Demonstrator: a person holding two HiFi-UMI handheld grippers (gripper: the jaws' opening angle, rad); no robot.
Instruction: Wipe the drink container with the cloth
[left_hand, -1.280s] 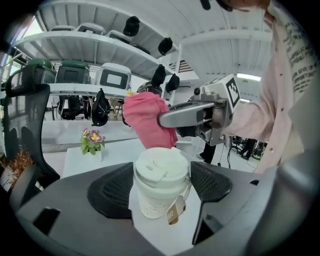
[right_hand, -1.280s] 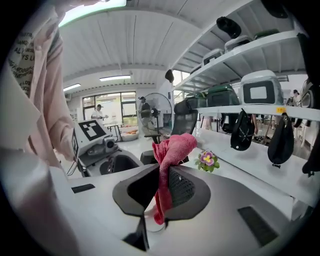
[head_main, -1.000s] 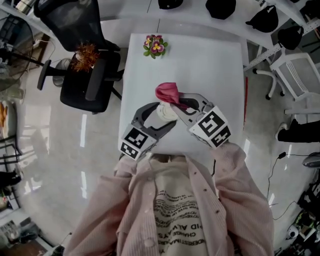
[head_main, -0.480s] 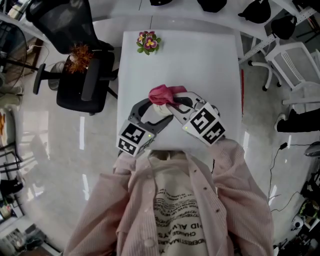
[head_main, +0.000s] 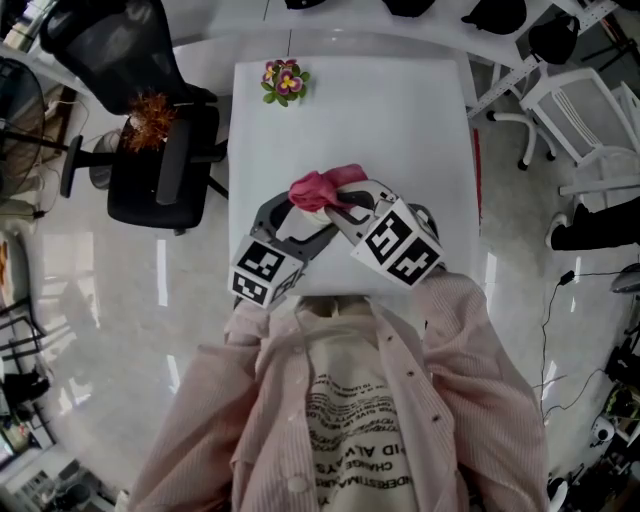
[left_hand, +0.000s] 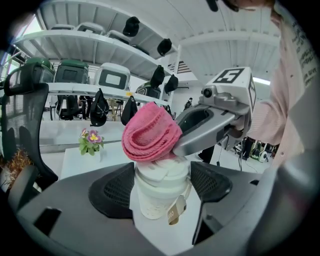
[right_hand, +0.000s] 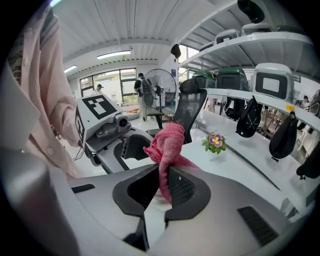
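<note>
1. Left gripper (left_hand: 161, 184): jaws closed against both sides of the white drink container (left_hand: 156, 197). The container is upright, lower centre of the left gripper view.
2. Right gripper (right_hand: 161, 186): jaws pinching the pink cloth (right_hand: 167, 142). The bunched end of the cloth sits on the container's lid.
3. Head view: both grippers meet mid-frame over the white table (head_main: 400, 130).
4. Potted flower (head_main: 284, 80) at the table's upper left corner; black chair (head_main: 150, 150) beside the table's left edge.

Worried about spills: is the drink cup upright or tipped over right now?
Upright. The white cup stands base-down on the table between the left gripper's jaws, lid on top, with the pink cloth pressed on the lid.
</note>
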